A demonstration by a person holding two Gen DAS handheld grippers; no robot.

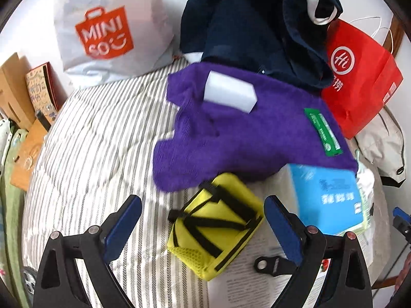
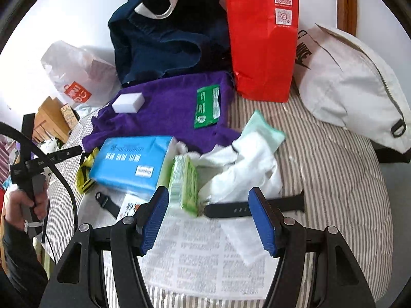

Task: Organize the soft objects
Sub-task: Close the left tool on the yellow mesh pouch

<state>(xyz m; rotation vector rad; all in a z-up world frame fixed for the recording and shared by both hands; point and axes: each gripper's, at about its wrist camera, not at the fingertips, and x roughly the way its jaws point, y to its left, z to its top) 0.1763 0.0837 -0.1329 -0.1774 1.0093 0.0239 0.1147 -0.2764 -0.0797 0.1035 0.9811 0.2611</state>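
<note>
The left gripper (image 1: 203, 213) hangs wide apart over the yellow pouch (image 1: 215, 225) at lower centre; closing now could snag only its black straps. The right gripper (image 2: 208, 218), also spread and empty, straddles the green tissue pack (image 2: 185, 184) and white cloth (image 2: 246, 169), so it may pinch the watch strap (image 2: 254, 206) or paper beneath on the bed (image 2: 334, 179).

Support surface: bed w/ grey-and-white striped quilt (image 1: 97, 138). Lying directly on it: purple towel (image 1: 246, 133), yellow pouch w/ black straps (image 1: 218, 225), printed paper sheet (image 2: 203, 259), white cloth (image 2: 244, 169), red paper bag (image 2: 262, 38) standing upright at far edge, beige bag (image 2: 352, 87) beside it, white MINISO bag (image 1: 102, 25) at far left, navy bag (image 1: 257, 23) behind towel.
</note>
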